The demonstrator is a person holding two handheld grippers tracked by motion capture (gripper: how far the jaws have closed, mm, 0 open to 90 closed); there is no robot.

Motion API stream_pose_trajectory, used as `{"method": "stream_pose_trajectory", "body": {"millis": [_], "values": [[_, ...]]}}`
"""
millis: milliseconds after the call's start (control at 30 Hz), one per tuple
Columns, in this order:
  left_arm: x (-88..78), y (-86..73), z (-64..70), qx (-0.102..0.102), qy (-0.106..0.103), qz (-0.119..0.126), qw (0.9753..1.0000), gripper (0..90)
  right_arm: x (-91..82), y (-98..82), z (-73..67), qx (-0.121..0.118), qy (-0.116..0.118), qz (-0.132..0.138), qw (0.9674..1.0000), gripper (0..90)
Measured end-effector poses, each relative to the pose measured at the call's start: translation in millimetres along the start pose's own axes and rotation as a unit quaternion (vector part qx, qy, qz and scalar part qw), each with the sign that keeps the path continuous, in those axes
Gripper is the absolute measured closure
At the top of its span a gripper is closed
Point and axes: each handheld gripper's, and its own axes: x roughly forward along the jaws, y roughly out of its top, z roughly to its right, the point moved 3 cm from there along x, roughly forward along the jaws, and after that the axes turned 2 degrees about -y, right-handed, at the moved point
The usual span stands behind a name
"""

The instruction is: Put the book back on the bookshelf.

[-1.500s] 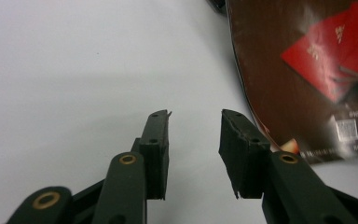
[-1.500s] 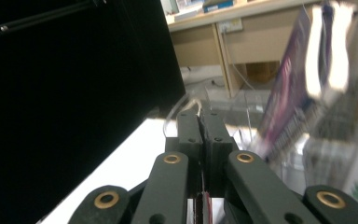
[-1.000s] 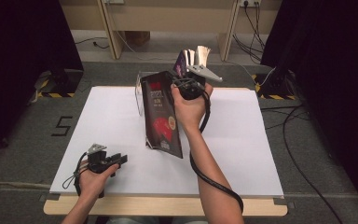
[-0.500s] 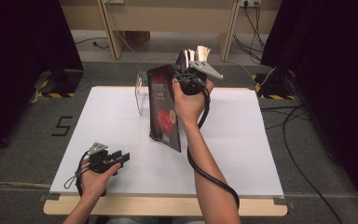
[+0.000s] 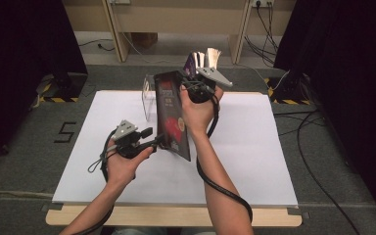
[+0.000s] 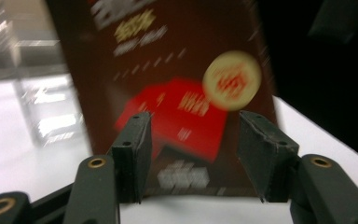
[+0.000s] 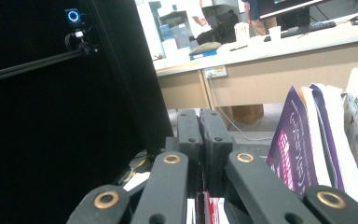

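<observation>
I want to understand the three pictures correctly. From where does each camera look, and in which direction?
High view: from above the person's side, forward and down on the white table; both forearms, the left gripper and the right gripper.
Left gripper view: along its open jaws at the dark booklet.
Right gripper view: along its shut jaws, level, toward stacked booklets and a desk.
Shared: the dark booklet.

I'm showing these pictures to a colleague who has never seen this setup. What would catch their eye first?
Most striking is the dark red booklet, held upright above the middle of the white table by the shut right hand-held gripper clamped on its top edge. The left hand-held gripper reaches toward the booklet's lower edge; its jaws have just been opening and stand apart in front of the cover. Behind stands a rack of more booklets.
</observation>
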Motion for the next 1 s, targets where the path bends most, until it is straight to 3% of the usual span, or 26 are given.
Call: {"method": "stream_pose_trajectory", "body": {"millis": [133, 367, 633, 1000], "values": [[19.8, 20.4, 12.3, 0.012, 0.003, 0.000, 0.9999, 44.7, -0.7, -1.2, 0.0, -0.003, -0.001, -0.002, 1.0000, 88.5], [40.3, 39.3, 21.7, 0.009, 0.010, 0.011, 0.9999, 44.5, -4.1, -2.0, 2.3, 0.001, -0.003, -0.001, 1.0000, 88.5], [50.8, 49.8, 28.0, 0.020, 0.020, 0.016, 0.9995, 44.0, -4.5, -3.3, -1.2, -0.001, 0.001, -0.002, 1.0000, 88.5], [62.2, 53.6, 26.9, 0.012, 0.031, 0.011, 0.9994, 43.9, -6.5, -5.3, -1.9, -0.001, 0.001, -0.003, 1.0000, 88.4]]}}
